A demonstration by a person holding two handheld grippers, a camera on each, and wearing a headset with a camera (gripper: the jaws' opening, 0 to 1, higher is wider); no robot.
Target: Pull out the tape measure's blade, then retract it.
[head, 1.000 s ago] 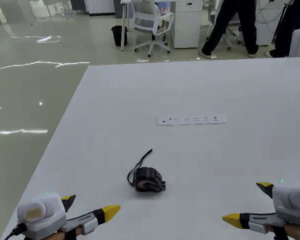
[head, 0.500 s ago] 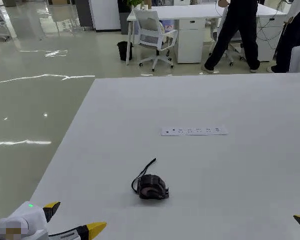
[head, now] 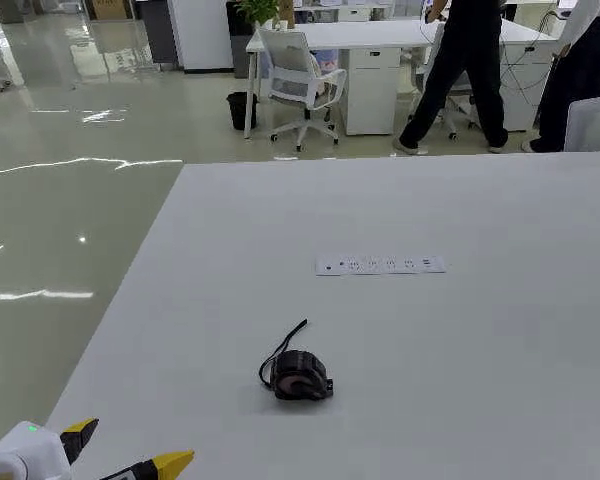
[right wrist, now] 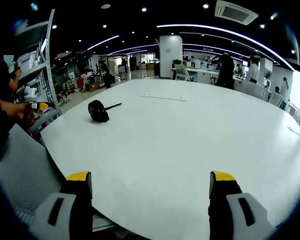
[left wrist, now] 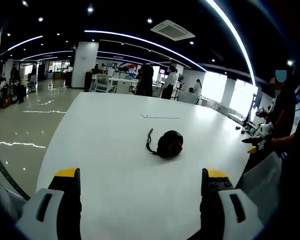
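A black tape measure [head: 300,376] with a thin wrist strap lies on the white table [head: 460,200], its blade retracted. It shows ahead in the left gripper view [left wrist: 169,144] and far to the left in the right gripper view [right wrist: 97,110]. My left gripper [head: 128,448] sits at the near left corner of the table, open, with nothing between its yellow-tipped fingers [left wrist: 68,173]. My right gripper [right wrist: 152,176] is open too, well away from the tape measure.
A white power strip [head: 381,265] lies flat beyond the tape measure. Past the table's far edge stand office chairs [head: 298,82], a desk and two people [head: 470,70]. The table's left edge [head: 115,300] drops to a glossy floor.
The head view has tilted up, and both grippers have drawn back toward me; the right one has left the head view. The tape measure has not moved.
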